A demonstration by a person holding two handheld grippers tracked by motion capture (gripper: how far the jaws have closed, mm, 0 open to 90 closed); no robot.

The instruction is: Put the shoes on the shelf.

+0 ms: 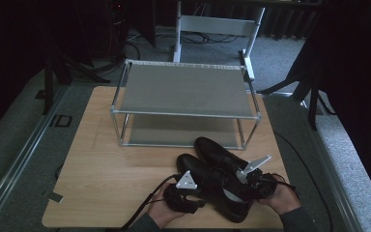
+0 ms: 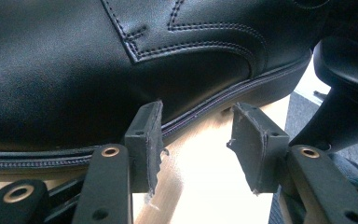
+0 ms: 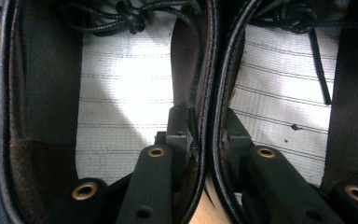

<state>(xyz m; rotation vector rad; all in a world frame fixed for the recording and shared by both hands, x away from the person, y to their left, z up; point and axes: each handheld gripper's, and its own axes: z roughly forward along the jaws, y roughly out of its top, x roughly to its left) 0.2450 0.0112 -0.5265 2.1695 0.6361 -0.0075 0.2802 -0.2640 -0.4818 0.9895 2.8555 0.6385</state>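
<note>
Pinching the touching inner walls of the 2 black shoes (image 1: 217, 181) together, the right gripper (image 3: 205, 135) holds the pair near the table's (image 1: 101, 159) front right corner. The left gripper (image 2: 193, 140) (jaws apart, holding nothing) waits beside one shoe's sole. Lifting the pair onto the rack (image 1: 183, 89) at the far edge seems left to do.

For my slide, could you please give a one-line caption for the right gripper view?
Right claw pinches the adjoining inner walls of two black shoes, one jaw inside each, above pale insoles.
</note>
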